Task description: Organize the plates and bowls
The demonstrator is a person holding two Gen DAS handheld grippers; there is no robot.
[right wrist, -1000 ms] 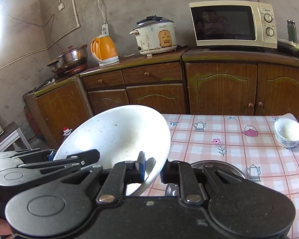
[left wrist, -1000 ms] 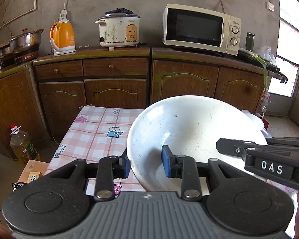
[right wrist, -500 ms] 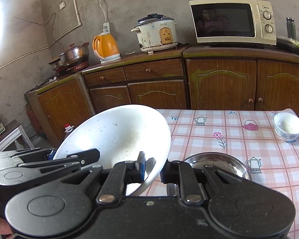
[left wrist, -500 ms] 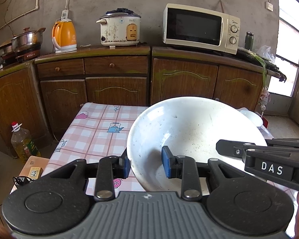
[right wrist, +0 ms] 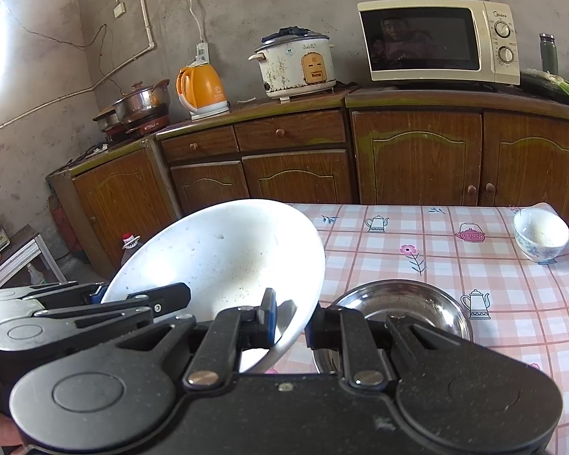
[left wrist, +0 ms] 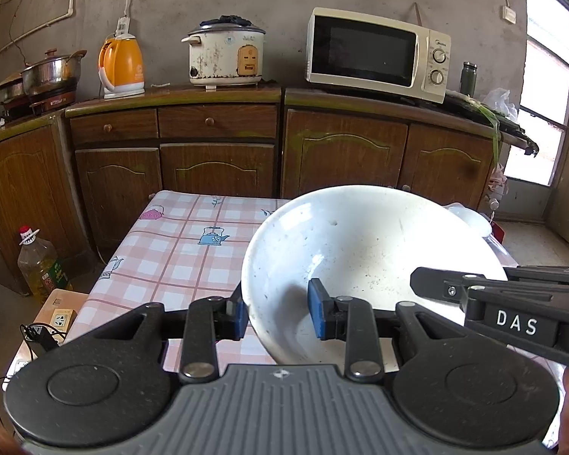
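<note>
Above the pink-checked cloth-covered bench [right wrist: 455, 265], both tongs carry one large white shallow enamel bowl [left wrist: 360, 250], tilted, off the surface. Left tongs [left wrist: 278, 313] clamp its left rim, narrow gap w/ the wall between the blue pads; right tongs [right wrist: 290, 322] pinch the opposite rim, nearly closed. Progress: early-to-mid, I'd judge — nothing stacked yet. Count: 1 white bowl in hand, 1 round steel dish [right wrist: 402, 303] on the bench just below/right of it, 1 small blue-patterned china bowl [right wrist: 540, 237] at the far right corner, well apart. Left to do, prob.: set the white bowl down, gather the other 2.
</note>
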